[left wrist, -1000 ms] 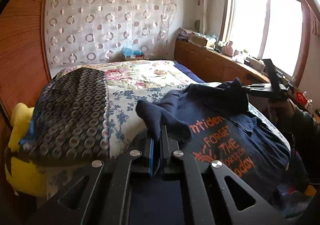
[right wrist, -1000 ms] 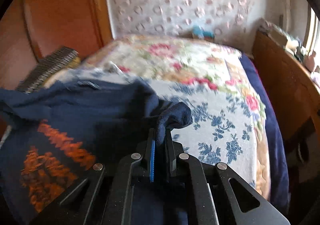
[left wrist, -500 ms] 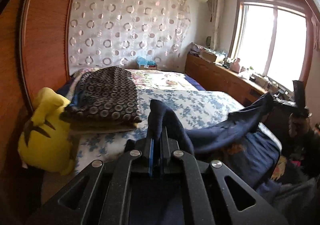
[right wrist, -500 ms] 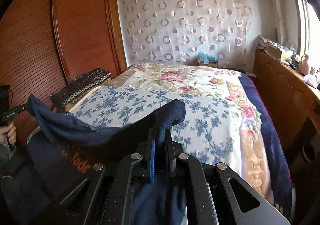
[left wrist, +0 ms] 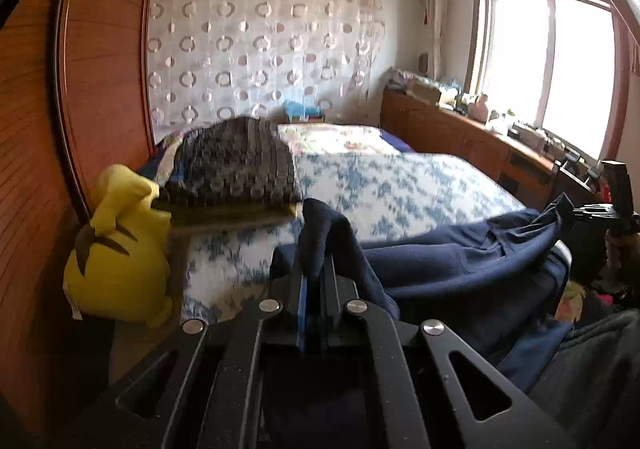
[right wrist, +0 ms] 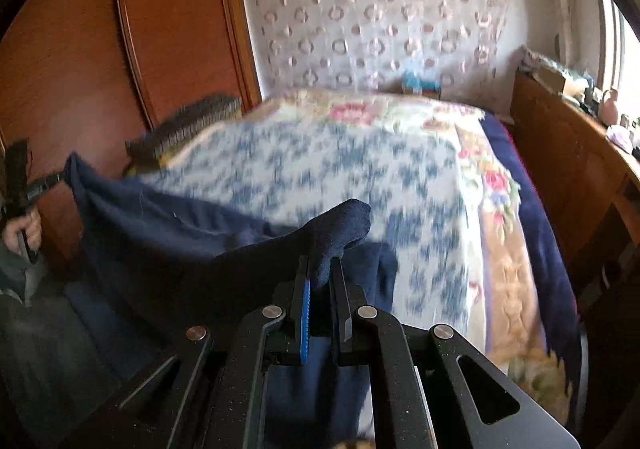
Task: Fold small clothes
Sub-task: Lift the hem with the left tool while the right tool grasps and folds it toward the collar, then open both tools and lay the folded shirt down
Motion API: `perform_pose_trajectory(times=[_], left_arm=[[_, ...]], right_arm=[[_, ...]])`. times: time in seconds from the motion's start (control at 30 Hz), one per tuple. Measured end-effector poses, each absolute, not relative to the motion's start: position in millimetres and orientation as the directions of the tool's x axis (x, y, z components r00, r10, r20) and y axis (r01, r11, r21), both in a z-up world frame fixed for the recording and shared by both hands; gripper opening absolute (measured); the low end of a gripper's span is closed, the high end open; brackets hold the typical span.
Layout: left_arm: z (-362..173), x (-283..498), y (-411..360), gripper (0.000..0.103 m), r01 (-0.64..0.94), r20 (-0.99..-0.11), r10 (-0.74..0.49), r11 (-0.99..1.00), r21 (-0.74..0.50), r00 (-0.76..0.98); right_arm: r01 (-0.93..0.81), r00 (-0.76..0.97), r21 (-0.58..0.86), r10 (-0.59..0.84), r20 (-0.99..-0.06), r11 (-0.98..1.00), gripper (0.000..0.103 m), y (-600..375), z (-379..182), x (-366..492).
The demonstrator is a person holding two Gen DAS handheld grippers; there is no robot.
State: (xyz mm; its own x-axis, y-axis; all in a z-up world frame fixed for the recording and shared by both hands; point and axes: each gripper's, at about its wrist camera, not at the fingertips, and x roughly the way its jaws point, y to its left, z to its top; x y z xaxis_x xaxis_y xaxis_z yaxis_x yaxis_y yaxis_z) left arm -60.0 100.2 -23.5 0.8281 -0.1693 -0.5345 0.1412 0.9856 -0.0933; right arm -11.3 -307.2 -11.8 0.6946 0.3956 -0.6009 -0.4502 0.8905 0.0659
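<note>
A navy blue shirt (left wrist: pixel 460 253) hangs stretched between my two grippers at the near end of the bed. My left gripper (left wrist: pixel 314 281) is shut on one corner of it; a fold of cloth bulges above the fingertips. My right gripper (right wrist: pixel 322 281) is shut on the other corner. In the left wrist view the right gripper (left wrist: pixel 600 211) shows at the far right with the shirt's edge pinched. In the right wrist view the left gripper (right wrist: pixel 48 181) shows at the far left holding the shirt (right wrist: pixel 168 225). The orange print is hidden.
The bed (left wrist: pixel 400 185) has a blue and white floral cover. A folded dark patterned blanket (left wrist: pixel 236 165) lies at its left side, above a yellow plush toy (left wrist: pixel 120 249). A wooden wardrobe (right wrist: pixel 120 49) stands left, a wooden cabinet (left wrist: pixel 460 137) under the window right.
Both grippers lifted the shirt off the bed and pulled it back toward the near edge. It lay flat with its print showing; now it hangs taut between them.
</note>
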Motion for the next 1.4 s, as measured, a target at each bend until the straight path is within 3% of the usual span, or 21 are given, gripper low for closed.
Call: perform_pose_trajectory(times=[0.17, 0.37, 0.43, 0.5, 0.63, 0.73, 0.77, 0.87, 1.2, 1.4], left_arm=[[-49, -55, 103, 0.005, 0.113, -0.572, -0.17, 0.985, -0.134, 0.803], [-53, -58, 102, 0.008, 0.121, -0.576, -0.18, 0.983, -0.139, 0.798], [-47, -61, 103, 0.021, 0.124, -0.558, -0.179, 0.983, -0.135, 0.81], [-41, -63, 105, 0.044, 0.127, -0.536, -0.17, 0.985, -0.117, 0.827], [-31, -59, 113, 0.06, 0.117, -0.526, -0.155, 0.988, -0.105, 0.837], [-29, -51, 119, 0.068, 0.113, -0.526, -0.151, 0.988, -0.103, 0.837], [-28, -47, 121, 0.07, 0.109, -0.528, -0.147, 0.989, -0.102, 0.836], [-27, -30, 128, 0.07, 0.072, -0.541, -0.109, 0.993, -0.088, 0.834], [-42, 32, 138, 0.07, 0.052, -0.607, -0.071, 0.997, -0.049, 0.791], [-57, 47, 127, 0.07, 0.102, -0.655, -0.116, 0.993, -0.06, 0.747]], right_arm=[[-0.425, 0.667, 0.093, 0.381, -0.64, 0.9, 0.007, -306, -44, -9], [-0.409, 0.66, 0.096, 0.367, -0.656, 0.907, 0.007, -300, -43, 2], [-0.407, 0.664, 0.09, 0.362, -0.655, 0.909, 0.007, -304, -44, -2], [-0.402, 0.676, 0.076, 0.352, -0.647, 0.912, 0.007, -308, -42, -10], [-0.367, 0.746, 0.068, 0.338, -0.574, 0.928, 0.014, -321, -26, -16], [-0.343, 0.78, 0.068, 0.325, -0.534, 0.937, 0.033, -327, -14, -16], [-0.341, 0.785, 0.066, 0.323, -0.529, 0.938, 0.034, -327, -12, -14], [-0.319, 0.795, 0.04, 0.29, -0.533, 0.947, 0.042, -323, -14, -4], [-0.34, 0.749, 0.02, 0.284, -0.599, 0.94, 0.044, -298, -41, 48], [-0.348, 0.721, 0.03, 0.288, -0.63, 0.937, 0.044, -298, -46, 68]])
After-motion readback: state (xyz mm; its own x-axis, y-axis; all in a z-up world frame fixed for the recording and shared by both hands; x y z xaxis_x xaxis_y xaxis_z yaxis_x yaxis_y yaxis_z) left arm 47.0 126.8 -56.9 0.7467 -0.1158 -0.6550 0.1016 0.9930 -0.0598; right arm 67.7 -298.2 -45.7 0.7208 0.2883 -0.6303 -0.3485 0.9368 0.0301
